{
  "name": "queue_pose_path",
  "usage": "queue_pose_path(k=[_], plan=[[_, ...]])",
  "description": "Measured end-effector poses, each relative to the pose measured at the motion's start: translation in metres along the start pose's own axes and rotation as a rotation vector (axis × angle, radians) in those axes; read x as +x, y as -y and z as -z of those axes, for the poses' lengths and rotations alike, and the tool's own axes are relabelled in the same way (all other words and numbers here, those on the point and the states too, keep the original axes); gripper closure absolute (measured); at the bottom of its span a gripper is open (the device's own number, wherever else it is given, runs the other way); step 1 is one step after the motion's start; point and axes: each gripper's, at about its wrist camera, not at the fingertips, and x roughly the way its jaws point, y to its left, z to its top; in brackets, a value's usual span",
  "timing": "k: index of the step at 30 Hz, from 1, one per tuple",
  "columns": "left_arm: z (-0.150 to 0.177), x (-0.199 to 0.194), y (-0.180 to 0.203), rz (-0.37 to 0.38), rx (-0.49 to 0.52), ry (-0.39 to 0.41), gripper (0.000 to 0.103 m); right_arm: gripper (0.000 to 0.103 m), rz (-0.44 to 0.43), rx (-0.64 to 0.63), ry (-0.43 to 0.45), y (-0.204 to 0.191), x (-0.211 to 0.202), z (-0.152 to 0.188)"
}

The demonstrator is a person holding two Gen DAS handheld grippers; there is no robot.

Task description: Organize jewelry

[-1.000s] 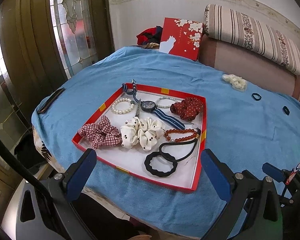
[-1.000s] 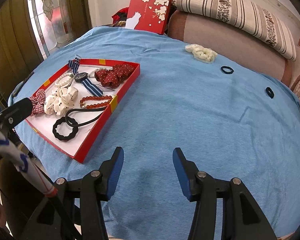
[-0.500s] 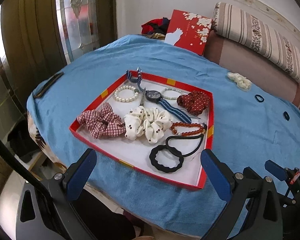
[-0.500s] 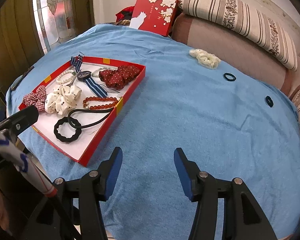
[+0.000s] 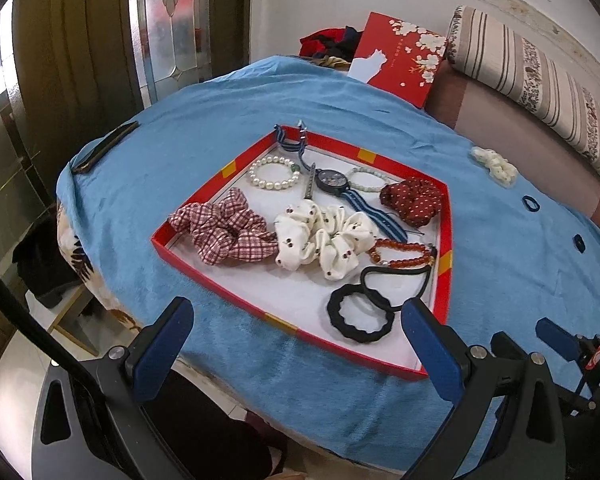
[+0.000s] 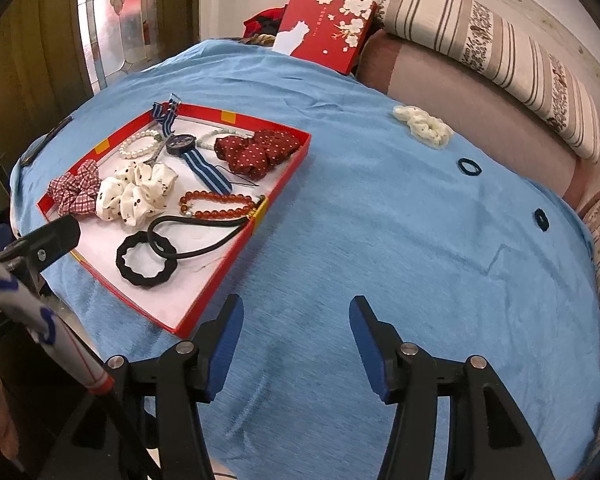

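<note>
The red tray lies ahead-left of the right gripper, directly ahead of the left gripper. The loose cream scrunchie lies well ahead-right of the right gripper (the nearer hand), long axis slanting away rightward. Beyond it lie two small dark hair ties, their make unclear. Right jaws are opening, empty; left jaws wide, empty.
</note>
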Motion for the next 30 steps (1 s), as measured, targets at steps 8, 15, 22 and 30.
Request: queue_pose_path(k=[8, 15, 22, 30], plan=[[0.001, 0.005, -0.006, -0.018, -0.002, -0.018, 0.0, 0.041, 0.012, -0.007, 0.011, -0.005, 0.0, -0.005], [0.003, 0.004, -0.004, -0.021, 0.008, -0.024, 0.0, 0.041, 0.006, 0.004, 0.001, -0.004, 0.002, -0.001], [0.004, -0.002, 0.0, -0.02, 0.021, -0.021, 0.0, 0.041, -0.006, 0.021, 0.005, 0.0, 0.001, 0.002], [0.001, -0.011, 0.003, -0.063, 0.026, 0.007, 0.0, 0.04, -0.027, 0.034, -0.003, 0.005, 0.003, 0.004]])
